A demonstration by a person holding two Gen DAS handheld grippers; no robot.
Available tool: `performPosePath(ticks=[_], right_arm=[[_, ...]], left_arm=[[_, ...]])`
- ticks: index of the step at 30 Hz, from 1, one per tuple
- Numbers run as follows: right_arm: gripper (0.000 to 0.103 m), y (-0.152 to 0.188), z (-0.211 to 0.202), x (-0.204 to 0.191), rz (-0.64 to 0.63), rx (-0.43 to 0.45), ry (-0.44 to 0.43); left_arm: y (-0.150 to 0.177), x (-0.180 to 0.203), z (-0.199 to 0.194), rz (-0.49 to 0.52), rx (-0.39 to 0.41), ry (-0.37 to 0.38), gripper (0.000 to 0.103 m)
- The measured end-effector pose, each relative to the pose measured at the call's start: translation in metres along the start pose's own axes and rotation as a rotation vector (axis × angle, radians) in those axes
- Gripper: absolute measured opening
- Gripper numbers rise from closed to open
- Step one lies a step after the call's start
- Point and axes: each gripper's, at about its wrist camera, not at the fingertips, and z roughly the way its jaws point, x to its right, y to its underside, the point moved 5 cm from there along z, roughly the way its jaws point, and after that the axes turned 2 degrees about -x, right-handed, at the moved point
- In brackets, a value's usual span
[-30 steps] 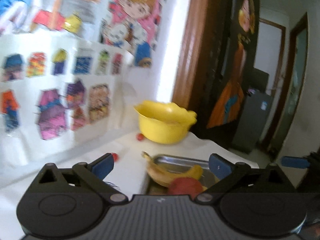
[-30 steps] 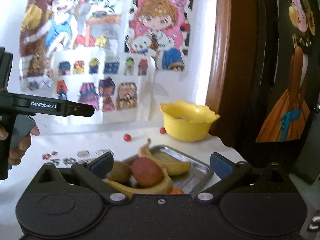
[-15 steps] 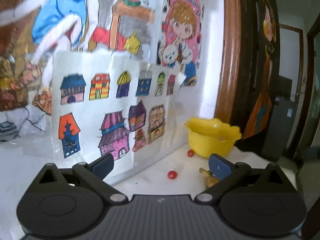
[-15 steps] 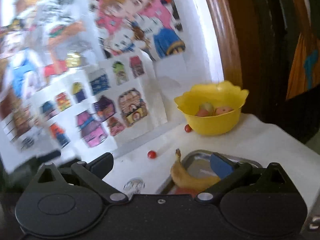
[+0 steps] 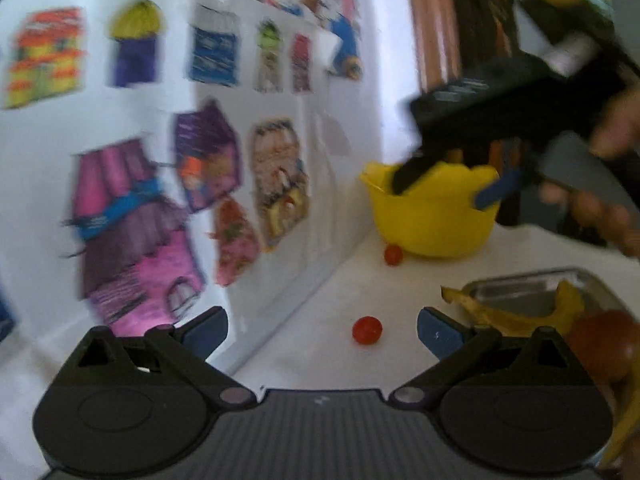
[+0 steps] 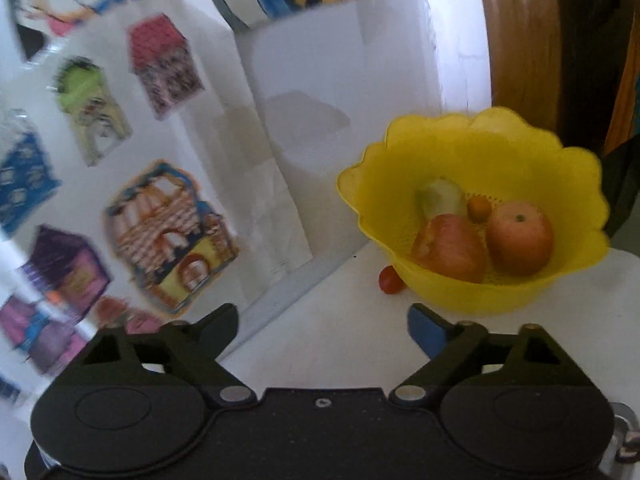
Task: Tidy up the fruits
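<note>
My left gripper (image 5: 322, 334) is open and empty, low over the white table, with a cherry tomato (image 5: 367, 330) just ahead between its fingers. A metal tray (image 5: 520, 286) at the right holds a banana (image 5: 516, 316) and a red apple (image 5: 600, 338). The yellow bowl (image 5: 434, 216) stands behind, a second cherry tomato (image 5: 393, 255) at its foot. My right gripper (image 6: 322, 330) is open and empty, held above the bowl (image 6: 472, 284), which holds two red apples (image 6: 520, 238), a small orange fruit (image 6: 479, 208) and a pale fruit (image 6: 442, 198). It also shows in the left view (image 5: 452, 178).
A wall with paper cartoon pictures (image 5: 132, 208) stands close along the left side of the table. A wooden door frame (image 6: 520, 40) rises behind the bowl. A person's hand (image 5: 600, 208) holds the right gripper above the tray.
Both grippers have moved forward and down. The left now has the loose tomato between its fingers' line; the right has come over the yellow bowl and entered the left view.
</note>
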Motion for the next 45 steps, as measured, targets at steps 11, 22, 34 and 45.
performPosePath(ticks=[11, 22, 34, 45], right_arm=[[0.072, -0.005, 0.071, 0.018, 0.089, -0.047, 0.072], [0.055, -0.004, 0.098, 0.031, 0.177, -0.017, 0.173], [0.028, 0.001, 0.110, 0.030, 0.270, 0.040, 0.226], [0.014, 0.008, 0.100, 0.036, 0.280, -0.009, 0.132]], left_arm=[[0.005, 0.003, 0.048, 0.026, -0.048, 0.096, 0.099], [0.010, 0.015, 0.072, 0.033, -0.097, 0.156, 0.078], [0.012, 0.014, 0.090, -0.036, -0.167, 0.165, 0.048], [0.010, 0.017, 0.108, -0.041, -0.206, 0.218, 0.027]])
